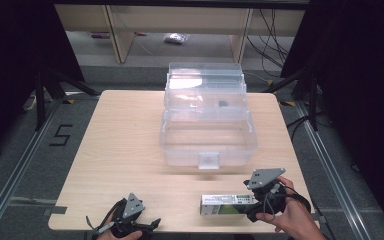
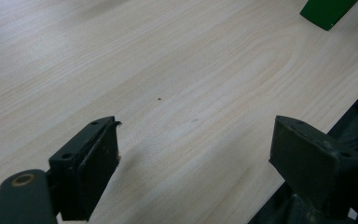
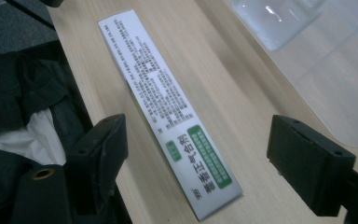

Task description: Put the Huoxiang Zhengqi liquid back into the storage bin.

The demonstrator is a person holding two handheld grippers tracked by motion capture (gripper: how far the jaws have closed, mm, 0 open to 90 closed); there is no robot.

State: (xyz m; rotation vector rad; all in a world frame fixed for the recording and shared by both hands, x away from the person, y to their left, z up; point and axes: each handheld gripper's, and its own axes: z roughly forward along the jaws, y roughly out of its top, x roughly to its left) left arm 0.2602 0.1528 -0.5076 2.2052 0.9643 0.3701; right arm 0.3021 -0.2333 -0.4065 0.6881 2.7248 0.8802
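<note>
R gripper (image 1: pixel 254 207), near-R edge of table (image 1: pixel 130 150): held in person's R hand (image 1: pixel 292 217), grey three-cornered plate (image 1: pixel 264 178) on top, cable trailing; jaws spread wide, pads not pressing on anything. In right gripper view the near end of the box (image 3: pixel 168 107) lies on the wood between the jaws, closer to the one at that view's left, clear gap each side. Box: long, flat, white w/ green panels & printed text, lying flat on table; in high view (image 1: pixel 228 204) just L of R gripper, lengthwise along the near edge. L gripper (image 1: pixel 152 226), near-L edge of table: held from below, own grey plate on top; jaws wide apart in left gripper view, bare wood between them, green corner of the box (image 2: pixel 326 11) at that view's top R, well apart. Clear plastic bin (image 1: pixel 207 142): mid-table, beyond the box & apart from it, lid (image 1: pixel 205 82) swung up at back, small latch tab (image 1: pixel 209 160) on front wall; small dark item (image 1: pixel 223 104) seen through the plastic, too small to tell what it is. Floor L of table: black tape mark "5" (image 1: pixel 61 135).
</note>
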